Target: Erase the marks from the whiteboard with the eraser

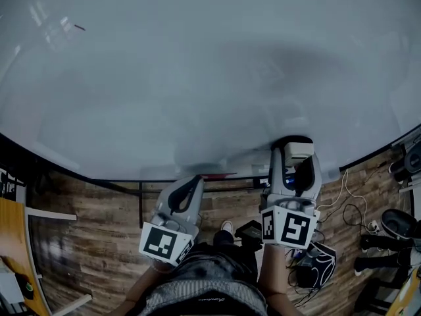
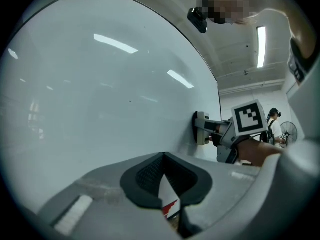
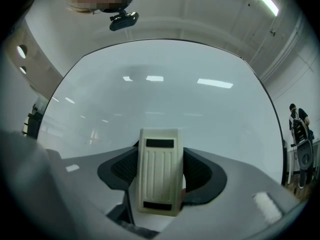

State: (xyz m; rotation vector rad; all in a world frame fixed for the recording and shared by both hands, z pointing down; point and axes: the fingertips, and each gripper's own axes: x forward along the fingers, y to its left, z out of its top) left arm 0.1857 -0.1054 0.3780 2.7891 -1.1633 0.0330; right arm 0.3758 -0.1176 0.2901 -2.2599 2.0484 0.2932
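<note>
The whiteboard (image 1: 197, 78) fills the upper head view and looks almost clean; one short dark dash (image 1: 79, 27) shows near its upper left. My right gripper (image 1: 295, 160) is shut on a cream ribbed eraser (image 1: 299, 151) and presses it against the board's lower right part. In the right gripper view the eraser (image 3: 160, 171) stands upright between the jaws, facing the board (image 3: 165, 94). My left gripper (image 1: 193, 183) hangs low by the board's bottom edge, shut and holding nothing. From the left gripper view (image 2: 165, 181) the eraser (image 2: 201, 128) lies flat on the board (image 2: 100, 109).
A tray rail (image 1: 223, 174) with a red item runs under the board. Below lies wood floor (image 1: 99, 229), with cables (image 1: 348, 209) and shoes (image 1: 371, 242) at the right and a wooden desk edge (image 1: 13, 242) at the left. A person (image 3: 298, 120) stands far off.
</note>
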